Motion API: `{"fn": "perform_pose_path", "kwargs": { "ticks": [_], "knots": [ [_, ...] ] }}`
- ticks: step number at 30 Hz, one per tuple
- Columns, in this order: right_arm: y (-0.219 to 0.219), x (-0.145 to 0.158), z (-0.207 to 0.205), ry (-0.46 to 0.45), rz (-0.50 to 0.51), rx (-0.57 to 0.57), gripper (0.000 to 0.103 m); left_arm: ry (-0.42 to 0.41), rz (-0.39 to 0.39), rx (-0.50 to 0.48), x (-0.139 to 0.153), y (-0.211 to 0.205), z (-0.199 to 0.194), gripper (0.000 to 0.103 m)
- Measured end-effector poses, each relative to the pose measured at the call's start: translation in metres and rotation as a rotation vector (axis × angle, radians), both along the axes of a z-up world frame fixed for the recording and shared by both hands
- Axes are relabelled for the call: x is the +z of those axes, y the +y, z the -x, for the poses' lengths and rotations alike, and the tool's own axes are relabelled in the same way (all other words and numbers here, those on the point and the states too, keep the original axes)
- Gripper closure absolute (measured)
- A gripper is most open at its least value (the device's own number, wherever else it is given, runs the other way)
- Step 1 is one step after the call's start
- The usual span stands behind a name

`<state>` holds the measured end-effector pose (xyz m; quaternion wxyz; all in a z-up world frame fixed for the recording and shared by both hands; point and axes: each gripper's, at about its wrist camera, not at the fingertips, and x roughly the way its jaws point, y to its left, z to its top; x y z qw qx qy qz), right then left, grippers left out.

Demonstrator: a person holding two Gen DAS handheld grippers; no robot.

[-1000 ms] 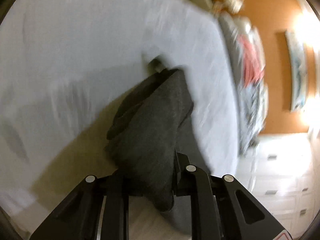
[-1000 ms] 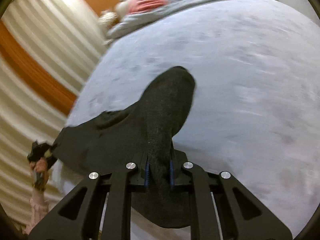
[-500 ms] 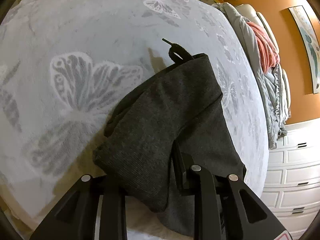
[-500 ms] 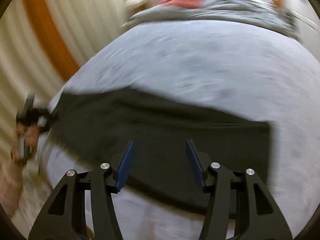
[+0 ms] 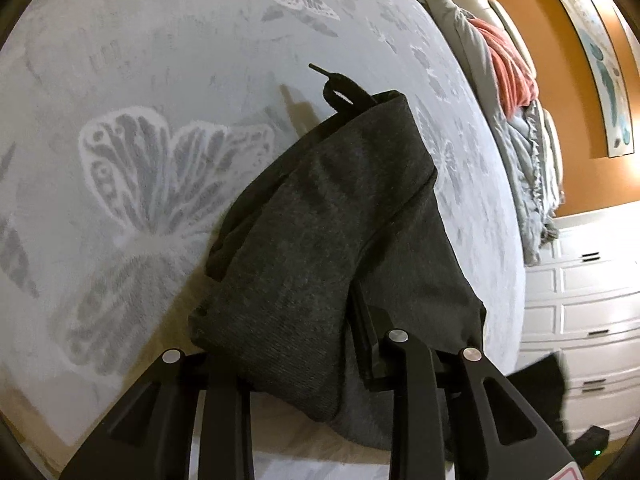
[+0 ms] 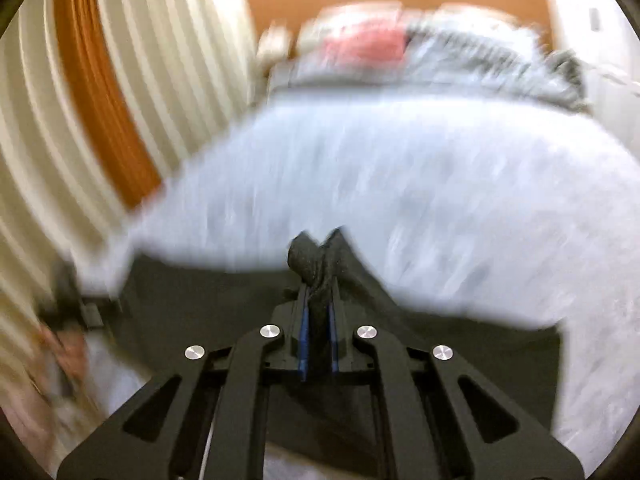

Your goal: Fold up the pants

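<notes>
- Left wrist view, nearest: the left gripper point(image 5: 296, 364) points steeply down at the bed. Its jaws are opening. A thick fold of the pants point(image 5: 332, 240) lies between the fingers and drapes over the left one; whether the pads press on the cloth cannot be told, because the fold hides them.
- Left wrist view, middle: the pants form a dark grey bundle that runs from the fingers up and to the right across the frame. Its long axis lies roughly in line with the gripper. The far end carries a black drawstring point(image 5: 340, 90), which marks that end as the waistband.
- Left wrist view, far: the bedspread point(image 5: 160, 80), pale with butterfly prints, lies beneath the bundle. Heaped bedding point(image 5: 504, 80) sits at the head of the bed, with a white dresser point(image 5: 580, 300) beyond the bed's edge.
- Right wrist view, nearest: the right gripper point(image 6: 319, 320) is clamped shut on a narrow pinch of the same dark cloth, which stands up in a small ridge above the blue pads point(image 6: 303, 336).
- Right wrist view, middle: the frame is motion-blurred. Dark fabric spreads to both sides of the jaws, along the near edge of the bed and crosswise to the gripper.
- Judgement: the right gripper has the secure hold and sits on the cloth itself; the left is letting go. The next fold most likely turns on the right hand carrying its pinched edge toward the waistband end.
- Risk: a narrow pinch can slip out of the pads under the weight of the cloth.
</notes>
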<state>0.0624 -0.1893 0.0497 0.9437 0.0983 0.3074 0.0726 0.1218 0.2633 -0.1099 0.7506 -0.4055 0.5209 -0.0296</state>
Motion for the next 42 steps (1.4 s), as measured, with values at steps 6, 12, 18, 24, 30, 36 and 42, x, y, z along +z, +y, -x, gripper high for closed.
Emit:
{"fn": "perform_pose_path", "kwargs": {
  "ticks": [6,12,18,24,30,36,42],
  "knots": [
    [0.068,-0.100,-0.046,0.337,-0.031,0.274,0.090,0.013,-0.015,0.019,0.001,-0.004,-0.002,0.077],
    [0.053,-0.084,-0.039,0.340,-0.025,0.267,0.082,0.019,-0.007,0.037,0.003,-0.008,-0.003,0.071],
    [-0.046,-0.037,-0.006,0.115,0.032,-0.111,0.031,0.014,0.033,0.042,0.000,-0.004,-0.004,0.067],
    [-0.072,-0.054,0.000,0.210,0.084,-0.210,0.031,-0.032,0.031,0.078,0.006,-0.006,-0.002,0.086],
    [-0.087,-0.060,0.006,0.251,0.187,-0.237,0.031,-0.140,-0.048,0.070,0.040,-0.025,0.002,0.088],
    [-0.100,-0.047,0.017,0.202,0.238,-0.276,0.023,-0.344,-0.131,-0.036,0.093,-0.073,0.006,0.089],
    [-0.146,-0.043,0.027,0.211,0.069,-0.373,0.023,-0.500,-0.126,-0.288,0.128,-0.173,0.022,0.089]
  ]
}}
